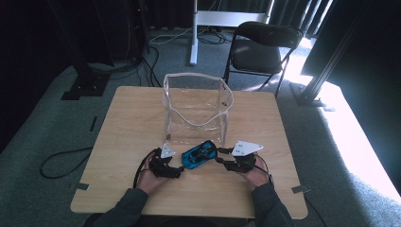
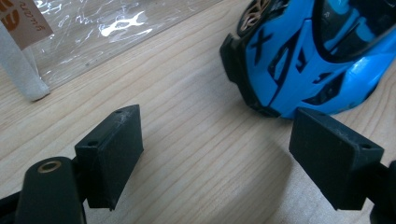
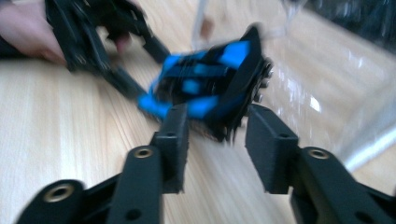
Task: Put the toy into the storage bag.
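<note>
The blue toy car (image 1: 200, 154) is seen pinched at its rear end between the right gripper (image 3: 216, 128) jaws, long axis slanting toward the spread, empty left gripper (image 2: 215, 156), just before the clear bag (image 1: 176, 105).

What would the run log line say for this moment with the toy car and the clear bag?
right gripper: closing on blue toy car rear | left gripper: open, beside car nose | clear bag: upright behind car

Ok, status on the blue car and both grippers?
Right gripper jaws around blue toy car's rear end, view blurred, grip unconfirmed. Left gripper open, at the car's nose. Clear bag standing open right behind the car.
</note>
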`<state>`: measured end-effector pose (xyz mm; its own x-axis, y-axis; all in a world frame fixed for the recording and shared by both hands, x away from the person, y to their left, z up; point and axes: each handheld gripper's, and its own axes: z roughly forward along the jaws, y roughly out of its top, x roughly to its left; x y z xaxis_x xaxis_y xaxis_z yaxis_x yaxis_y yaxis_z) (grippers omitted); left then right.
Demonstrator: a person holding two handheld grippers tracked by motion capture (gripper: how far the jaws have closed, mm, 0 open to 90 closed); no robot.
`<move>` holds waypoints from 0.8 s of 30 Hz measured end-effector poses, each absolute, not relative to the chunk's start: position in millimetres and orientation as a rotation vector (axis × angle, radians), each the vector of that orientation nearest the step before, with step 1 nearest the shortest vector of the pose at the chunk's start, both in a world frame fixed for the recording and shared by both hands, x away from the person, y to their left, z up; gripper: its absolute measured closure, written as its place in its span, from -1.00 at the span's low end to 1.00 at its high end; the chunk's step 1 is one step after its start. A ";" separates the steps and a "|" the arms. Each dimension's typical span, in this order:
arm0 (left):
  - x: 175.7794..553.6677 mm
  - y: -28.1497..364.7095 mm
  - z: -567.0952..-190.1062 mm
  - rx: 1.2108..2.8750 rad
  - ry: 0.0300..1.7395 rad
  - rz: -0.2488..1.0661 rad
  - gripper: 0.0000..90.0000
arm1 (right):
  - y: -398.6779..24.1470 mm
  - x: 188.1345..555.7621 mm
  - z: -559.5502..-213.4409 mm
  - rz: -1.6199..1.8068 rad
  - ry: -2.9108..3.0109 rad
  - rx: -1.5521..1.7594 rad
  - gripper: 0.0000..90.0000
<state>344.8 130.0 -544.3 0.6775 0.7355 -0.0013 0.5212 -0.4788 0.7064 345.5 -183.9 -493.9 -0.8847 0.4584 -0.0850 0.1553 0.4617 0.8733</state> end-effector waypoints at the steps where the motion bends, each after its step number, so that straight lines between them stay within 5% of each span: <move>1: 344.3 128.4 -544.5 2.197 0.958 0.408 -0.60 | -184.8 346.6 -498.9 1.350 2.418 0.539 0.22; 3: 344.5 128.3 -544.7 2.192 0.962 0.409 -0.60 | -184.8 348.9 -511.1 1.269 2.456 0.577 0.09; 13: 344.9 128.1 -544.6 2.193 0.963 0.411 -0.60 | -174.4 356.2 -527.3 1.244 2.539 0.552 0.12; 19: 344.9 127.9 -544.7 2.191 0.966 0.413 -0.60 | -178.0 368.7 -526.0 1.180 2.498 0.607 -0.29; 24: 345.1 128.0 -544.5 2.191 0.971 0.415 -0.60 | -169.9 382.4 -531.0 1.159 2.571 0.599 -0.37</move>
<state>345.1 128.0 -544.5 0.6683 0.7438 0.0105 0.5216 -0.4786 0.7063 382.4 -169.9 -531.0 -0.8818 0.4672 -0.0637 0.2616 0.5971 0.7583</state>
